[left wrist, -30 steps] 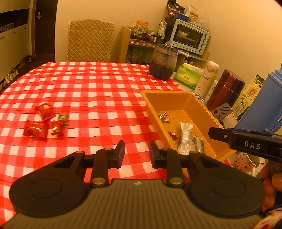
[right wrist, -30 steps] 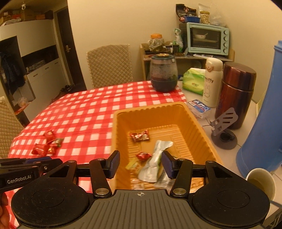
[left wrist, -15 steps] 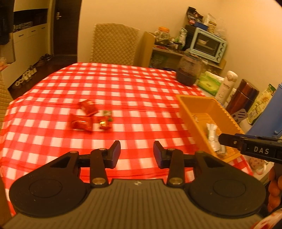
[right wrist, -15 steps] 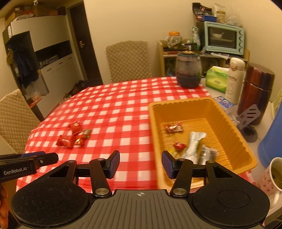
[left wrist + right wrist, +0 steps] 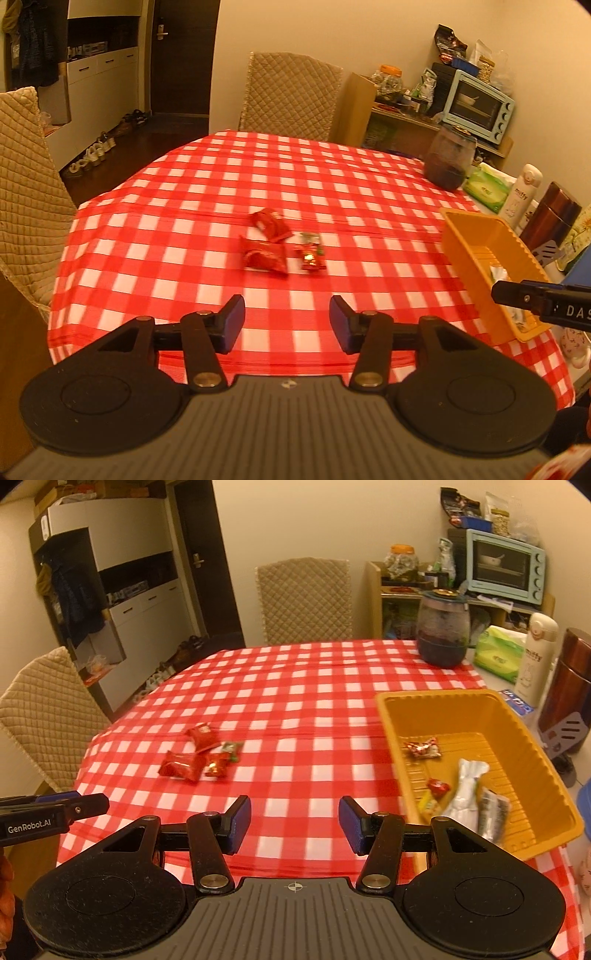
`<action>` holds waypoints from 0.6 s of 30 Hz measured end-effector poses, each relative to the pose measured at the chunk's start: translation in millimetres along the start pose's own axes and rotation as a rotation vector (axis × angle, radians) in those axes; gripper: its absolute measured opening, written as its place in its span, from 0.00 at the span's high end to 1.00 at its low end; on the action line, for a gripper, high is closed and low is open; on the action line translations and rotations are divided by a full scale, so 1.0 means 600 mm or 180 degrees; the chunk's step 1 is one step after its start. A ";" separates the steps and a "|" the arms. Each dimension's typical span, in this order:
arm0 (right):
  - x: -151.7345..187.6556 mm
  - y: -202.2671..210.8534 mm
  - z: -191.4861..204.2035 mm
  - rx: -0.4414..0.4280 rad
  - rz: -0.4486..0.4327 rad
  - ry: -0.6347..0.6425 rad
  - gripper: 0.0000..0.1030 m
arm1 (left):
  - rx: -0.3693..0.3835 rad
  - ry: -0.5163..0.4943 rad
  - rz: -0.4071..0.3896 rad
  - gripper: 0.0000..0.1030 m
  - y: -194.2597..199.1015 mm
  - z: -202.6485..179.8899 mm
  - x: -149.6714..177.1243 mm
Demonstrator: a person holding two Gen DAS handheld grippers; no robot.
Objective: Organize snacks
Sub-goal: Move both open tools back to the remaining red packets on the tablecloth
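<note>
Red wrappers [image 5: 266, 250] now lie ahead of your left gripper [image 5: 287, 324], swung away from the orange bin [image 5: 476, 716] at right; its empty jaws are opening. Right gripper [image 5: 294, 824] stays partly open, empty.

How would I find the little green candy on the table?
Look at the red checked tablecloth, left of the orange bin. A few wrappers lie clustered there. The green candy is at the cluster's right end, the only one not all red.
</note>
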State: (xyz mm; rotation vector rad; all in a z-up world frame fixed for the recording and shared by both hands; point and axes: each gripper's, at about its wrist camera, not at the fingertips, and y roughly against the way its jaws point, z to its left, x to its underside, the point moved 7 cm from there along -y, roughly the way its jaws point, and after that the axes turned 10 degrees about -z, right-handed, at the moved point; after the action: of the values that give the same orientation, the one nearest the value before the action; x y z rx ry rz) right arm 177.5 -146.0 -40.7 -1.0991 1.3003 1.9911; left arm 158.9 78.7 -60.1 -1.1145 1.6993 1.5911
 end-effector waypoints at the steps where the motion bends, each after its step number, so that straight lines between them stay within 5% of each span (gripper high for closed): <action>1: 0.000 -0.004 0.006 -0.0009 0.0008 0.0008 0.49 | -0.0012 -0.0003 0.0001 0.52 -0.001 0.005 0.000; 18: 0.002 -0.104 0.079 -0.0199 0.0081 0.0171 0.49 | -0.0158 -0.0193 0.0069 0.32 -0.065 0.072 -0.003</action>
State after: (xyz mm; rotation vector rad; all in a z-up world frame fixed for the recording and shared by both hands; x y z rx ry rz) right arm 208.2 -77.4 -62.6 -1.1784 1.2930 2.0464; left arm 187.1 123.2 -85.2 -1.0643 1.6461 1.6718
